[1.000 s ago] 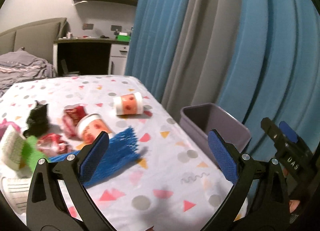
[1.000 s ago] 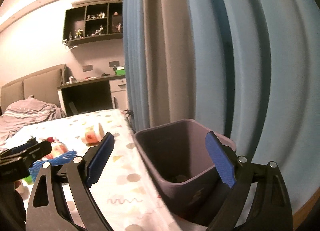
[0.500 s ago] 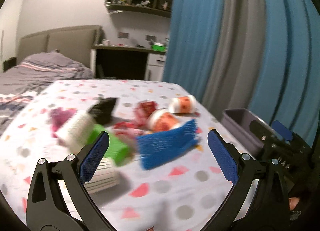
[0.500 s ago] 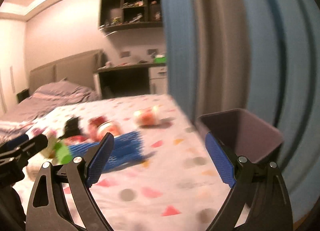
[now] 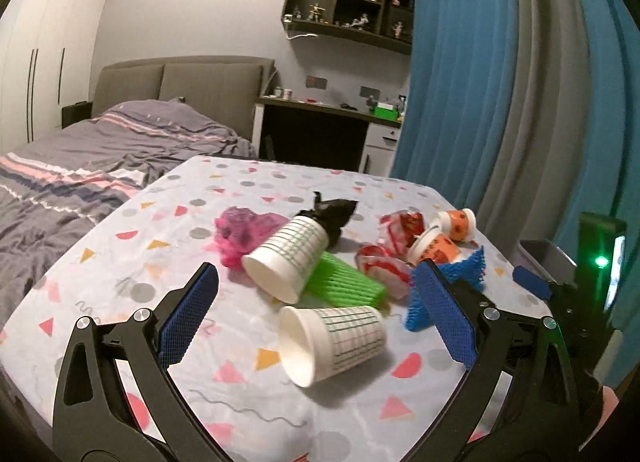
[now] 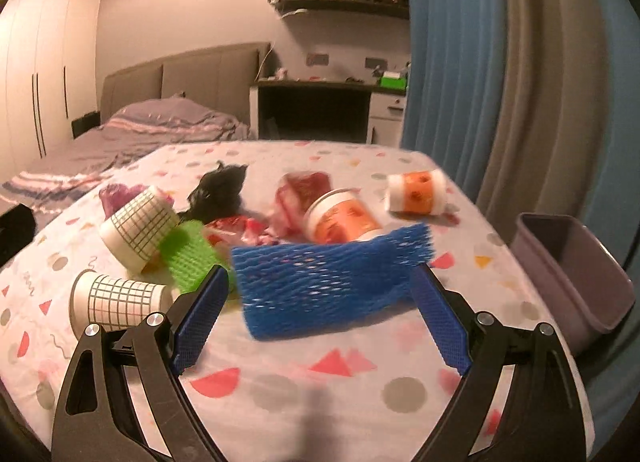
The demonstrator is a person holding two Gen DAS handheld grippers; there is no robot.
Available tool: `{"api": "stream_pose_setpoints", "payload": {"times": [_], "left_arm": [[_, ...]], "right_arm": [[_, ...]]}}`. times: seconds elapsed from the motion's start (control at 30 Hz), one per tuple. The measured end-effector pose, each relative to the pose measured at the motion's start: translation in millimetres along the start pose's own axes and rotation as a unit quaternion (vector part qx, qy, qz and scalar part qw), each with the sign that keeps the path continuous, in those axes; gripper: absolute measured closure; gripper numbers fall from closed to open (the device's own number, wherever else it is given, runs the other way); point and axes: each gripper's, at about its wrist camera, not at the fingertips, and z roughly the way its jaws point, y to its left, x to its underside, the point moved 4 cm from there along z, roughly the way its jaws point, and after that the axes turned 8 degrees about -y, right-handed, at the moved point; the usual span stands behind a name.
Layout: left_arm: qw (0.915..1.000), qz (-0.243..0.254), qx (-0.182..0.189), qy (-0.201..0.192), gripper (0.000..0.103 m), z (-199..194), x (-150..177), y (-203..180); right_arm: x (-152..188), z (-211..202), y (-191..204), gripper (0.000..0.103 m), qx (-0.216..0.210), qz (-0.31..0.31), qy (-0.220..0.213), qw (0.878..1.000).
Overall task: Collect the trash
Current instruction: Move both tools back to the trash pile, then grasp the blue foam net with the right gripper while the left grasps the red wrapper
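Both the left tongs and the right tongs are gaping empty, lining up on the near paper cup and the blue foam net, with the bin waiting at the right of the surface.

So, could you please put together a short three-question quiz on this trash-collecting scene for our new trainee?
1. True or false: the right gripper is shut on the blue foam net.
2. Which lies nearest the left gripper? A) orange cup B) near paper cup C) black bag
3. Fill in: the purple bin stands at the table's ____ edge in the right wrist view.

Key: 1 false, both grippers are open and empty; 2 B; 3 right.
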Motion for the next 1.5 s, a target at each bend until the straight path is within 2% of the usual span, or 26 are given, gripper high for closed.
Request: {"api": "stream_pose_setpoints", "payload": {"times": [0.23,0.43,0.53,0.63,0.7,0.8,1.07,1.27,1.43,1.5], "left_arm": [[0.9998,-0.014,-0.01,0.0,0.006,1,1,19],[0.9998,-0.019,-0.006,0.003,0.006,4,3,21],[0.9998,-0.02,-0.002,0.006,0.006,6,4,20],[0.9998,-0.019,0.001,0.008,0.006,6,4,18],[0.9998,-0.019,0.004,0.008,0.006,7,5,16],[0.9998,-0.016,0.007,0.01,0.006,7,6,12],[0.9998,-0.003,0.019,0.01,0.006,8,5,-6],[0.9989,0.007,0.044,0.012,0.006,21,1,-39],[0.998,0.026,0.05,0.029,0.006,51,0,-82],[0.9975,0.029,0.04,0.051,0.011,71,4,-93]], "right_arm": [[1,26,24,0.014,0.006,-0.014,0.028,0.999],[6,44,25,0.031,0.035,-0.02,0.06,0.997],[9,49,18,0.046,0.035,-0.008,0.076,0.996],[12,50,14,0.067,0.034,-0.004,0.086,0.996],[13,50,11,0.088,0.032,-0.002,0.091,0.995],[16,48,4,0.099,0.025,0.011,0.095,0.995],[12,12,-28,0.101,0.01,0.039,0.058,0.998],[6,-18,-55,0.101,0.004,0.061,0.027,0.998],[7,-31,-75,0.101,0.001,0.08,0.016,0.997],[10,-34,-83,0.101,0.001,0.088,0.014,0.996]]}}
